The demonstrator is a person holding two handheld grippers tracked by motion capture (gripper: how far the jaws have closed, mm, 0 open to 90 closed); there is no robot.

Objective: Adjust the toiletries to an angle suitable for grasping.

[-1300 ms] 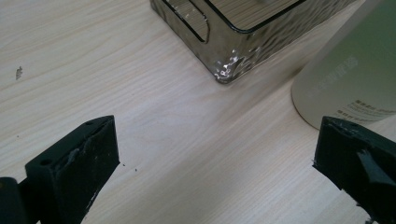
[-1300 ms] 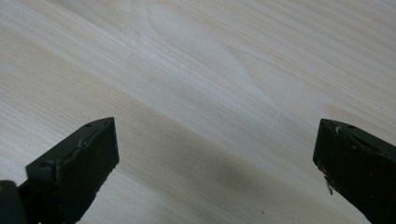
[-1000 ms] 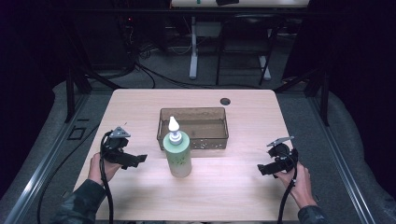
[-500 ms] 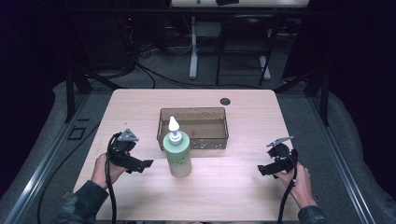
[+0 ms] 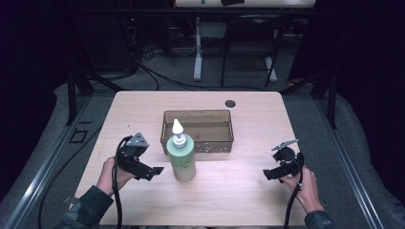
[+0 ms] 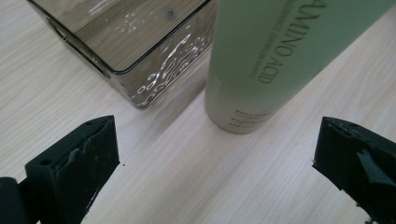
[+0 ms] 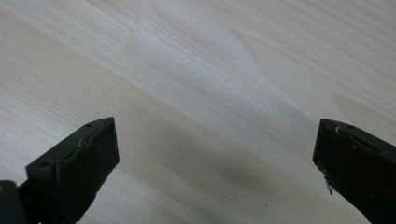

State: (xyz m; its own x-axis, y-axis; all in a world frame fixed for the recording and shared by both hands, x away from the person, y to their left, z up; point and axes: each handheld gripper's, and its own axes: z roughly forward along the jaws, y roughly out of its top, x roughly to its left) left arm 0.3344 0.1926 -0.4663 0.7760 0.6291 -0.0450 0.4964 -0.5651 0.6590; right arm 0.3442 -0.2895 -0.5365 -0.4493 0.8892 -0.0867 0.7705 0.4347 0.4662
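On the pale green bottle in the left gripper view we read "AMINO ACID" in large raised letters running along its side. Beneath that runs a line of smaller print, and near the base sits a small block of text; both are too fine for us to read.
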